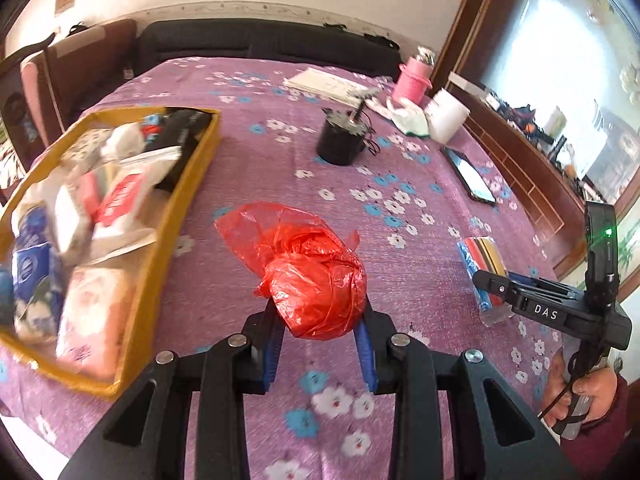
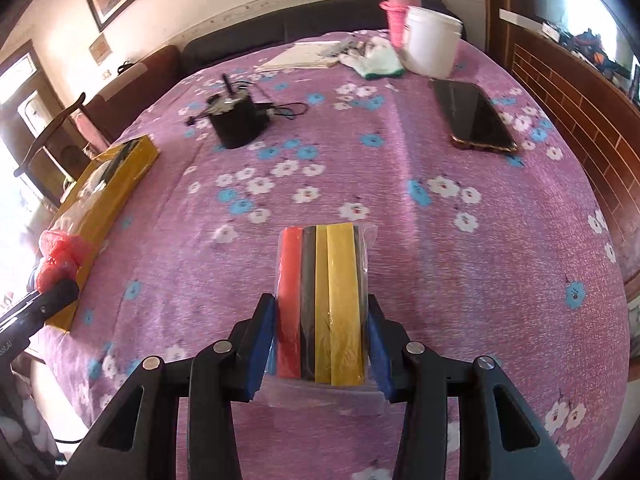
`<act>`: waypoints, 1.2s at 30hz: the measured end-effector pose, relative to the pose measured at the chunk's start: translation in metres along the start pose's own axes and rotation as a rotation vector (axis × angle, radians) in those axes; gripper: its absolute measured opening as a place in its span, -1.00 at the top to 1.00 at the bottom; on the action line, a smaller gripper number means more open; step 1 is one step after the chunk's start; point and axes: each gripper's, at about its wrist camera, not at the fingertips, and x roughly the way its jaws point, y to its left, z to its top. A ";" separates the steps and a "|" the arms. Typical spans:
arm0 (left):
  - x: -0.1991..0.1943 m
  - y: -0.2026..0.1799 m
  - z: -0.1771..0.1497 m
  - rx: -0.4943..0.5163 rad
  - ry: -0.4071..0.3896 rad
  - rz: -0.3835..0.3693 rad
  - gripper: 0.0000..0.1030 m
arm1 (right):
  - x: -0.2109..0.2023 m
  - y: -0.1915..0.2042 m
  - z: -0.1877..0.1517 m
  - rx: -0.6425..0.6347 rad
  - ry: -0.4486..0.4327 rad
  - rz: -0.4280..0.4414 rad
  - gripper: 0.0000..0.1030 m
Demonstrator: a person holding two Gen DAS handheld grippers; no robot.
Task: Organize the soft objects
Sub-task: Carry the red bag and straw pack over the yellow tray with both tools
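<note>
At the far left of the desk (image 1: 400, 240), on its purple flowered cloth, stands a yellow box (image 1: 160, 248) filled with tissue packs (image 1: 96, 312) and other soft packets. Just right of the box, the left tool (image 1: 320, 320) pinches a crumpled red plastic bag (image 1: 312, 276) between its blue pads (image 1: 366, 344), the bag bulging forward above the cloth. Behind it, mid-desk, sits a black device (image 1: 340, 136) with loose wires. Farther right, the right tool (image 2: 322, 336) is pressed against both sides of a clear-wrapped pack of coloured strips (image 2: 324, 300), red, black and yellow, gripping it. A phone (image 2: 472, 116) lies flat beyond, with a white tub (image 2: 430, 44) and pink bottle (image 2: 396, 12) at the far edge.
</note>
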 end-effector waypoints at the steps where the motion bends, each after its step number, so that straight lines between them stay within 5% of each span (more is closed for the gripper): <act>1: -0.003 0.002 0.000 -0.004 -0.005 0.002 0.40 | -0.002 0.005 0.000 -0.009 -0.003 0.003 0.10; 23: -0.082 0.121 -0.009 -0.153 -0.169 0.234 0.39 | -0.017 0.147 -0.002 -0.245 -0.017 0.083 0.09; 36: -0.090 0.169 -0.002 -0.181 -0.181 0.268 0.39 | -0.002 0.240 0.009 -0.382 -0.002 0.134 0.09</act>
